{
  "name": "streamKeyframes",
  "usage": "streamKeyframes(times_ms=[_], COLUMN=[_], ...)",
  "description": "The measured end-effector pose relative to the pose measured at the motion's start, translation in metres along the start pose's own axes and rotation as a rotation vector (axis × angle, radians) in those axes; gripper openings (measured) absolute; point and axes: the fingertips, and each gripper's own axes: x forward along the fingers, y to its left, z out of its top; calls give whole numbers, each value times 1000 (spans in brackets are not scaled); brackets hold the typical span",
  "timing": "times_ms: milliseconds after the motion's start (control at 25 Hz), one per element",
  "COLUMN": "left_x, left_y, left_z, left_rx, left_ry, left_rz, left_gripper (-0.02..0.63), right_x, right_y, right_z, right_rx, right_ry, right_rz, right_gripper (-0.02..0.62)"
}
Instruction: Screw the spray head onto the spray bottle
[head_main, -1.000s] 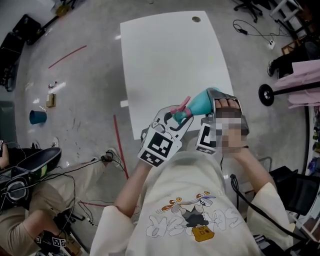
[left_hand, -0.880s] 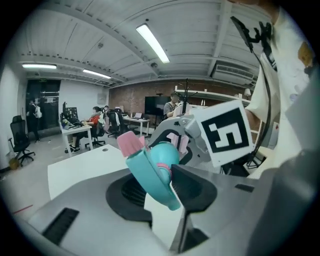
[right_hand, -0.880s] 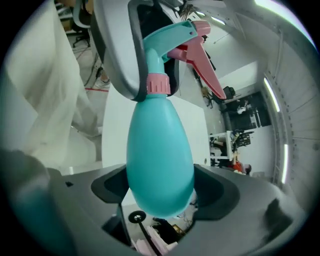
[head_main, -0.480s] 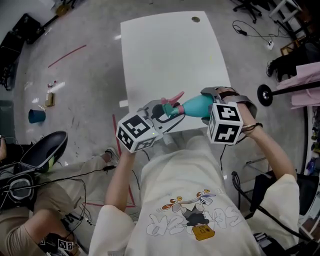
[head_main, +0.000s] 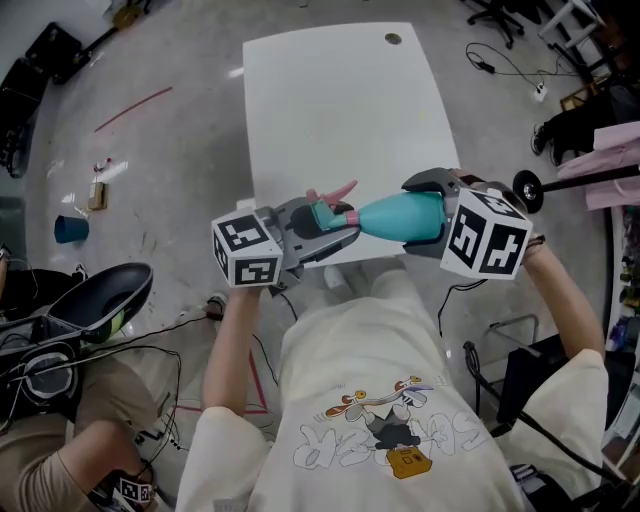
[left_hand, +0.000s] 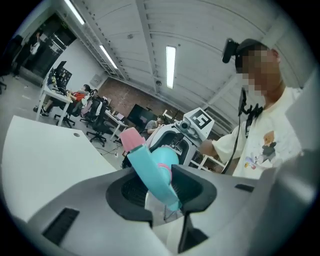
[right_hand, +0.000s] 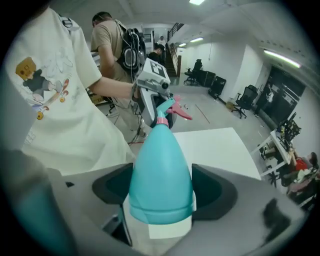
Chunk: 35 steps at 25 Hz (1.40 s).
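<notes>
Left gripper (left_hand: 162, 189): jaws closed on the teal spray head (left_hand: 150, 167), dark pads pressing on both sides. The head's pink tip (left_hand: 132, 139) points up and left. The rounded teal spray bottle (left_hand: 168, 158) sits just behind the head. Beyond it is the right gripper (left_hand: 176, 145), with its marker cube (left_hand: 198, 120) on top, held by a person in a cream printed T-shirt (left_hand: 267, 140). White table (left_hand: 45, 155) at left. Strip light (left_hand: 170, 65) on the ceiling.

Cream cartoon-print T-shirt (head_main: 380, 400); grey left hand-held gripper (head_main: 340, 226) and right hand-held gripper (head_main: 425, 216) bear marker cubes (head_main: 248, 258).
</notes>
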Motion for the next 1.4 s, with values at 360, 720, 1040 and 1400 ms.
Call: streamKeyframes(times_ms=[360, 720, 1040, 1400], left_x=[9, -4, -10, -12], left_y=[-26, -27, -24, -18], left_z=[30, 34, 35, 27], left_rx=[-211, -311, -276, -259], left_ry=[-291, -531, -543, -562], left_rz=[-221, -402, -422, -453], left_gripper=[138, 138, 138, 138], right_x=[-83, -118, -122, -119], right_y=[7, -4, -7, -3], right_z=[36, 86, 99, 79], right_rx=[-2, 10, 37, 114], right_ry=[-237, -461, -590, -572], right_rz=[11, -69, -90, -64], right_gripper=[376, 376, 377, 379])
